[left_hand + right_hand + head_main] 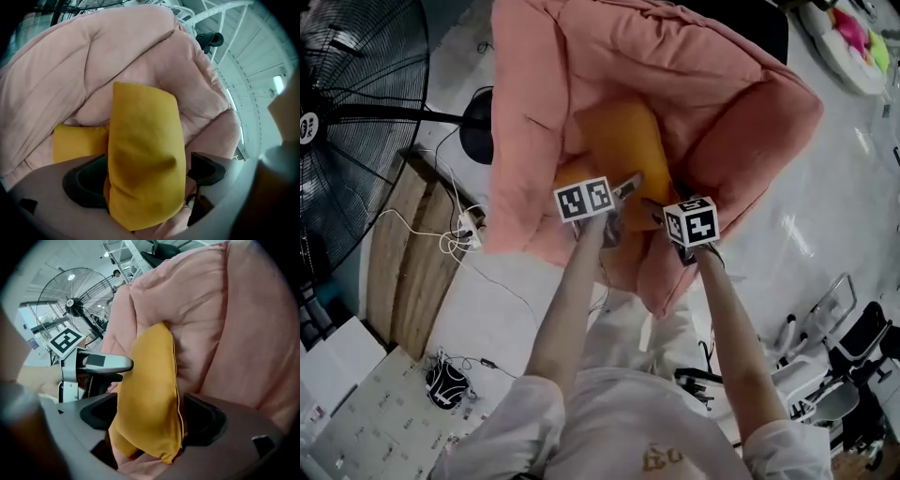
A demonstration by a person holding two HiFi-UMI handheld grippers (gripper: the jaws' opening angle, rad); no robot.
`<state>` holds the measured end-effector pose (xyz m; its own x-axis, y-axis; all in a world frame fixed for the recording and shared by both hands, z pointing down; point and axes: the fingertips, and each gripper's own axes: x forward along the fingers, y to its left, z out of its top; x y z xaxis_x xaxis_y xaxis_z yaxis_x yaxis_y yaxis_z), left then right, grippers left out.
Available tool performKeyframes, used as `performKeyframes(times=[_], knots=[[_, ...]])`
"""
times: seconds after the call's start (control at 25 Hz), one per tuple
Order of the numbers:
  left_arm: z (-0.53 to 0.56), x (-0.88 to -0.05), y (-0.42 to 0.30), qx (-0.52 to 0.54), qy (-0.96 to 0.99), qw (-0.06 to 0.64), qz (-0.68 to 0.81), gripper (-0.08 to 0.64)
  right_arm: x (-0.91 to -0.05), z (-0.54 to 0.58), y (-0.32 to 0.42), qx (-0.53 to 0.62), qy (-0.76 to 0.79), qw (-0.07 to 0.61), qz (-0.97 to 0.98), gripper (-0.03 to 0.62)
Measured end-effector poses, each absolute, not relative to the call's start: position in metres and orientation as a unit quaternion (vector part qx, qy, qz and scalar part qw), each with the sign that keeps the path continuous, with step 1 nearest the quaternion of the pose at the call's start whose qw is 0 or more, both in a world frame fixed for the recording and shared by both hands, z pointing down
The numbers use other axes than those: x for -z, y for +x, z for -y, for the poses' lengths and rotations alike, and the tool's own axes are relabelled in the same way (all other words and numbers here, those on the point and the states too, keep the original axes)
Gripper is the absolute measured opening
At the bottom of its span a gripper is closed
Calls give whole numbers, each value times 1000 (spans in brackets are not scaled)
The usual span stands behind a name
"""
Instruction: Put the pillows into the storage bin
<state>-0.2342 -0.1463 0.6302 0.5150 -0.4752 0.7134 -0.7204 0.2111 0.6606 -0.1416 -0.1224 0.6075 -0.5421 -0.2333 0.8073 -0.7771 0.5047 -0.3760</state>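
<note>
I see both tongs reaching down into the pink storage bin, a soft quilted sack that stands on the pale floor with its mouth gaping toward me. The yellow pillow sits inside that hollow, near the bin's near edge, with pink padding rising behind it and on both sides. My left tongs stand wide open with the pillow's lower end between the jaws; the fabric covers part of one pad, while the other pad stands just beside the cloth without pinching it. My right tongs are spread as well, the pillow's seamed corner hanging loosely between the jaws rather than squeezed. In the right gripper view the left tongs show just beside the pillow's far face. Behind the pillow, toward the left of the left gripper view, a second patch of yellow lies in the bin; I cannot tell whether it is another pillow. A large fan stands well apart from the bin.
</note>
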Motion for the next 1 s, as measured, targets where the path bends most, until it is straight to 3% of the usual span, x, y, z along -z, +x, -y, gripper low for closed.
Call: performKeyframes(times=[0.16,0.36,0.64,1.0], knots=[[152,-649,-228,-111,616,622,470,601,-631,123,-149,-385,299,374,789,481],[153,-666,-221,-114,612,641,448,578,-652,124,-155,-388,283,396,783,488],[152,-660,-222,-114,615,637,450,521,-648,120,-160,-382,276,403,785,409],[133,-634,-229,-99,605,637,466,502,-621,102,-167,-385,264,397,790,383]])
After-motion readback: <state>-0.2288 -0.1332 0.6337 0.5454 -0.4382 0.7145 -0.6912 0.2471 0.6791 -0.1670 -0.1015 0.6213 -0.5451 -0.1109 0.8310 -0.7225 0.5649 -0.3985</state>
